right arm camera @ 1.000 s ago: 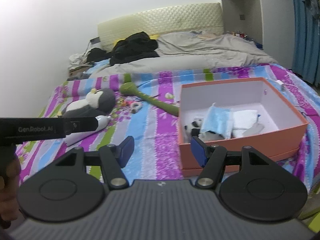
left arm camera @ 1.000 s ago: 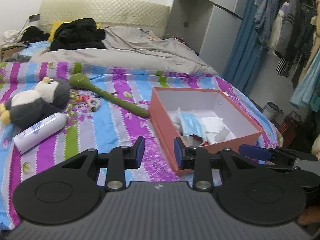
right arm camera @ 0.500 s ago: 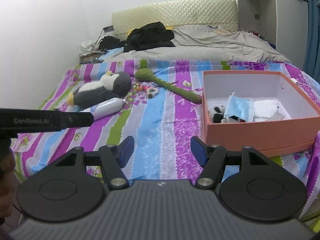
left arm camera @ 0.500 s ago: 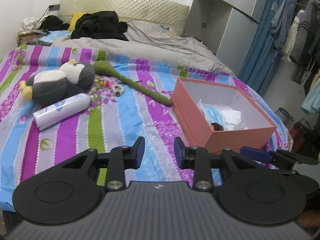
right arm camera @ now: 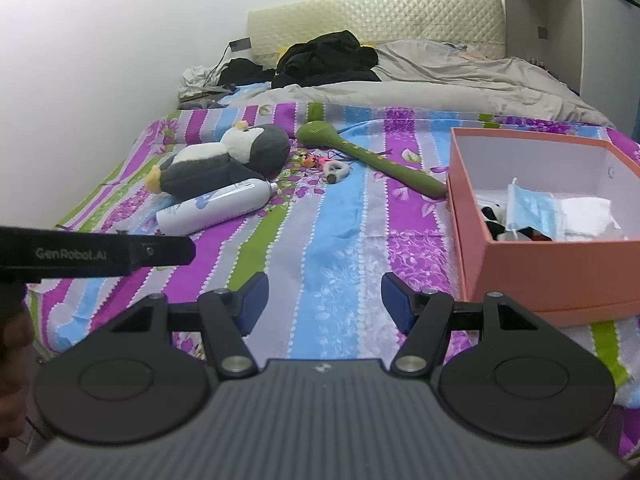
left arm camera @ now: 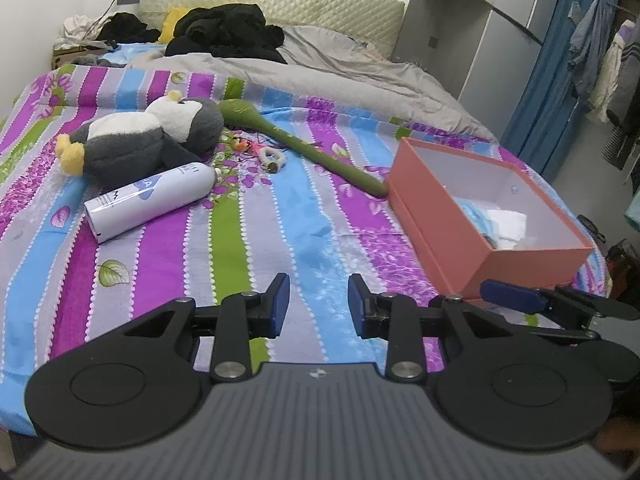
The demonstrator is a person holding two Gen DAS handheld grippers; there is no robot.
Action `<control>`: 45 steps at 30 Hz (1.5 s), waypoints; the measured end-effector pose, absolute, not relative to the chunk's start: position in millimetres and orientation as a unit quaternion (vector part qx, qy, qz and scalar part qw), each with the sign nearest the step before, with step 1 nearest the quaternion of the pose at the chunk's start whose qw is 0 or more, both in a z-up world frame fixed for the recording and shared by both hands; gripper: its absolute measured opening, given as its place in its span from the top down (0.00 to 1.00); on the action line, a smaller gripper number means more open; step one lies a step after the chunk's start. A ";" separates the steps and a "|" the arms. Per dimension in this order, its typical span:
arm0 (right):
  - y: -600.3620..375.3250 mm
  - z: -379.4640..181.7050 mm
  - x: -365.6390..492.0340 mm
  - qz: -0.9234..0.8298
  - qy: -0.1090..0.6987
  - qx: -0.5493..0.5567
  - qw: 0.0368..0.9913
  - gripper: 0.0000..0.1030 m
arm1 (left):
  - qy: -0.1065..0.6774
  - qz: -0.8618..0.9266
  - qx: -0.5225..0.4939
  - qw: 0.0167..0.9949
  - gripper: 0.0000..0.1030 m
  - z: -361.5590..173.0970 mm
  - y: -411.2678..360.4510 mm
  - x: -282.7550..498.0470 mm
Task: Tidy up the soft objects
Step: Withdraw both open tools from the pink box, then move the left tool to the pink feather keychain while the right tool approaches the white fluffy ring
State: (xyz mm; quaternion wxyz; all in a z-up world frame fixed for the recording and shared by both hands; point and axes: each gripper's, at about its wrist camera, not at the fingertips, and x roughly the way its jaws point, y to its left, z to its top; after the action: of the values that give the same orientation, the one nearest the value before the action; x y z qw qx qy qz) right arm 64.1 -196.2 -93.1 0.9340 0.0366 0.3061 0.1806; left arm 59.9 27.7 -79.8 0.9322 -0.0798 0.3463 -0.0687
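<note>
Left gripper (left arm camera: 314, 306): jaws part open, nothing between. Right gripper (right arm camera: 324, 302): jaws wider, nothing between. Both over near edge of bed (left arm camera: 248, 240); bare striped cover ahead, room to move. Penguin (left arm camera: 140, 140) far left, bottle (left arm camera: 150, 200) touching its near side. Green stick (left arm camera: 304, 146) runs to box (right arm camera: 552, 276) at right; mask (right arm camera: 530, 210), white cloth inside. Grey quilt (right arm camera: 440, 88), black clothes far; wall left.

A white wall (right arm camera: 100, 40) rises behind the bed's quilted headboard (right arm camera: 372, 20).
</note>
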 end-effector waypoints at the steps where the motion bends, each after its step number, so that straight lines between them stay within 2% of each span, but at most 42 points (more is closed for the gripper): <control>1: -194.5 -95.0 67.8 0.181 0.305 0.036 0.934 0.37 | 0.348 -0.067 -0.081 0.932 0.64 -82.4 29.8 66.2; 17: -166.1 -143.6 134.1 0.181 0.299 0.021 0.937 0.37 | 0.355 -0.048 -0.085 0.930 0.64 -135.1 60.9 175.7; 30: -148.4 -183.1 224.5 0.175 0.291 0.032 0.940 0.38 | 0.343 -0.034 -0.087 0.935 0.64 -172.6 78.6 278.8; 37: -126.3 -208.3 283.8 0.178 0.284 0.037 0.941 0.40 | 0.340 -0.028 -0.058 0.938 0.64 -183.3 77.4 352.6; 39: -120.3 -214.8 299.5 0.180 0.276 0.039 0.943 0.40 | 0.337 -0.021 -0.043 0.940 0.62 -186.8 78.0 372.6; 40: -117.7 -217.0 306.4 0.181 0.272 0.039 0.944 0.40 | 0.334 -0.015 -0.028 0.942 0.58 -188.2 76.1 379.5; 45: -102.9 -228.0 340.1 0.190 0.255 0.038 0.947 0.40 | 0.321 -0.006 0.012 0.947 0.57 -197.0 78.7 419.5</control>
State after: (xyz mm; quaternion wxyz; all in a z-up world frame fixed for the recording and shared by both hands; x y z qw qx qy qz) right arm 340.1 -102.9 -228.0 0.9474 0.0378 0.2550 0.1897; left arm 419.5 78.7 -197.0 0.9471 0.0117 0.3208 -0.0056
